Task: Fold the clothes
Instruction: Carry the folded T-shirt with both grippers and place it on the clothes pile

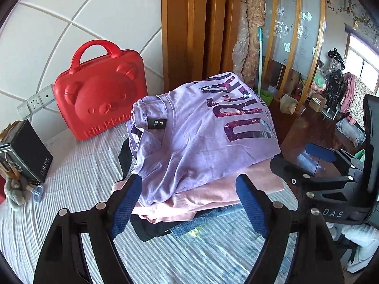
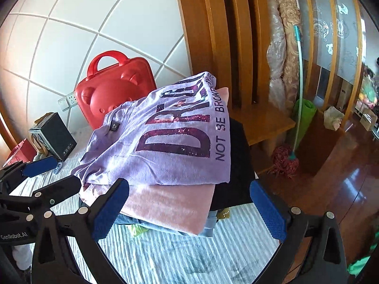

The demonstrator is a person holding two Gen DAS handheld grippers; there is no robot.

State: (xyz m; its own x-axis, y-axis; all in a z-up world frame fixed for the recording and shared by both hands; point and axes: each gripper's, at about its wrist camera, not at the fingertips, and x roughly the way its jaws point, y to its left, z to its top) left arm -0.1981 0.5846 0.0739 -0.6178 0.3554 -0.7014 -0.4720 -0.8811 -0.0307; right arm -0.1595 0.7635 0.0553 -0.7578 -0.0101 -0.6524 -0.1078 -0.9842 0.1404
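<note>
A folded lilac T-shirt [image 1: 199,132] with dark printed letters lies on top of a stack of folded clothes on the bed; it also shows in the right wrist view [image 2: 165,151]. Under it lie a pink garment [image 1: 213,196], also in the right wrist view [image 2: 170,208], then dark and denim pieces [image 2: 236,165]. My left gripper [image 1: 187,201] is open, its blue pads on either side of the stack's near edge, holding nothing. My right gripper [image 2: 189,210] is open too, at the stack's near edge. Each gripper shows in the other's view, the right [image 1: 319,163] and the left [image 2: 47,177].
A red bear-faced case [image 1: 99,97] stands against the white padded headboard behind the stack. A black box [image 1: 26,151], a grey plush toy [image 1: 14,189] and small blue scissors [image 1: 38,193] lie at the left. The bed's striped cover [image 1: 201,255] ends at right above a wooden floor [image 2: 331,189] with a mop [image 2: 286,158].
</note>
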